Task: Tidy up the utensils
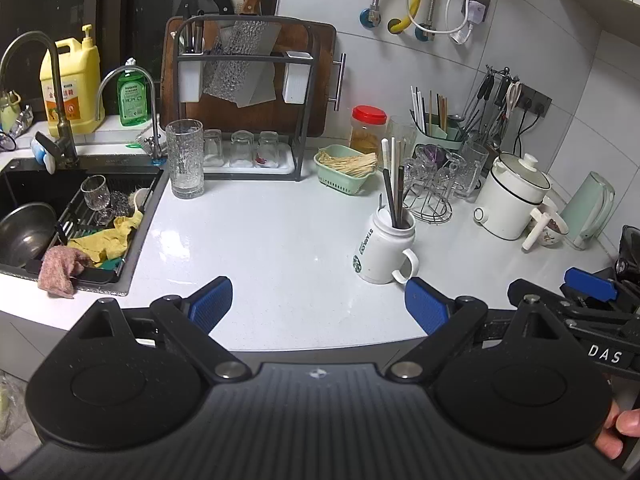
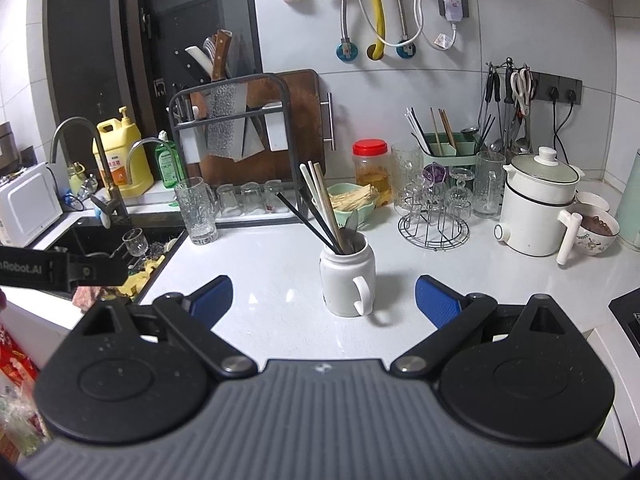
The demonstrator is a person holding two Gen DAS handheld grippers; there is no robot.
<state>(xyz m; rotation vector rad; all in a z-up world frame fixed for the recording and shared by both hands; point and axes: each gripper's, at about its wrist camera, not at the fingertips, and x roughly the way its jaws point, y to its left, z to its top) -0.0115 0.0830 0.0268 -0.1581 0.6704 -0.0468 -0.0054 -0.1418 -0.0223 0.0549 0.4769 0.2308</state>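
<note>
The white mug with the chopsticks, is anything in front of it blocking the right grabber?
Nothing visible is. The right hand-held gripper is open, and only bare white countertop lies between it and the white mug, whose handle faces it.

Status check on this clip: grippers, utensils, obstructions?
Left gripper open, empty. Right gripper open, empty. Chopsticks standing in white mug, untouched. Counter ahead unobstructed.
</note>
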